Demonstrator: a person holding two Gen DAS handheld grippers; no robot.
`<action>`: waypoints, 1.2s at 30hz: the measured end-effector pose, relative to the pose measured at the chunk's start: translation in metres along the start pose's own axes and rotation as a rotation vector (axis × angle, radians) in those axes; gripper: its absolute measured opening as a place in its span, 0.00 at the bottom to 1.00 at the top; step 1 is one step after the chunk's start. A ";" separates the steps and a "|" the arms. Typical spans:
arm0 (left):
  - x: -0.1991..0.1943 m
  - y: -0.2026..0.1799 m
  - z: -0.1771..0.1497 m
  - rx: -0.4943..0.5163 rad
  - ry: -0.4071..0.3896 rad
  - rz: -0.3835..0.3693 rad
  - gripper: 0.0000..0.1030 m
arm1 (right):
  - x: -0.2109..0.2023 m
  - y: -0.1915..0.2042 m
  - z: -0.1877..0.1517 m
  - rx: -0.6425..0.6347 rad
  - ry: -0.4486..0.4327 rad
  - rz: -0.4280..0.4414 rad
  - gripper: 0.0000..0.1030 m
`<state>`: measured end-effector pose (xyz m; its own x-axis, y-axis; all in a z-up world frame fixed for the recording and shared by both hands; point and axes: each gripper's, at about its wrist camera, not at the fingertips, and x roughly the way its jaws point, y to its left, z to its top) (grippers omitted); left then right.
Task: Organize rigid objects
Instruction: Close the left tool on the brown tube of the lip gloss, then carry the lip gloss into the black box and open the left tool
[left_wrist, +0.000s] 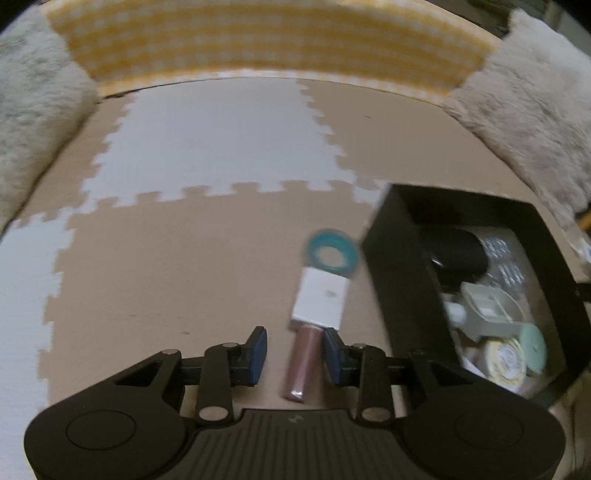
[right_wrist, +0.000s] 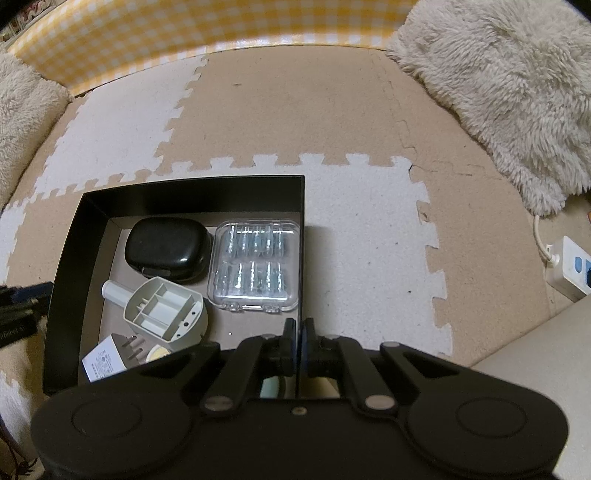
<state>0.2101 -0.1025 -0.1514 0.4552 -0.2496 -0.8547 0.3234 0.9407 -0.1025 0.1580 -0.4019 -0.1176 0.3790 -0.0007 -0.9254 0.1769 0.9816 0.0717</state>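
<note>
In the left wrist view my left gripper (left_wrist: 295, 345) is open over a pink tube (left_wrist: 303, 363) that lies on the mat between its fingers, closer to the right finger. Beyond it lie a white box (left_wrist: 320, 301) and a teal tape ring (left_wrist: 331, 254). The black box (left_wrist: 400, 291) stands to the right, holding several items. In the right wrist view my right gripper (right_wrist: 299, 338) is shut on the right wall of the black box (right_wrist: 302, 229). Inside lie a black case (right_wrist: 168, 248), a clear plastic case (right_wrist: 255, 266), a grey holder (right_wrist: 164, 308) and a white plug adapter (right_wrist: 107, 360).
Foam puzzle mats (right_wrist: 351, 229) cover the floor. Fluffy rugs lie at the right (right_wrist: 517, 85) and left (left_wrist: 33, 122). A yellow checked wall (left_wrist: 258, 40) stands at the back. A white power strip (right_wrist: 569, 267) lies at the far right.
</note>
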 end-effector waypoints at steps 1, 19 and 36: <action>-0.001 0.003 0.001 -0.006 -0.003 0.004 0.33 | 0.000 0.000 0.000 -0.001 0.000 -0.001 0.03; 0.014 -0.016 0.008 0.275 -0.041 -0.060 0.47 | 0.001 0.000 0.000 -0.002 0.002 0.000 0.03; -0.010 -0.003 0.016 0.039 -0.123 -0.117 0.31 | 0.002 0.001 0.000 -0.004 0.005 -0.002 0.03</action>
<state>0.2178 -0.1064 -0.1340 0.5096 -0.3856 -0.7691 0.4111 0.8944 -0.1761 0.1589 -0.4011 -0.1189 0.3742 -0.0021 -0.9273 0.1740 0.9824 0.0680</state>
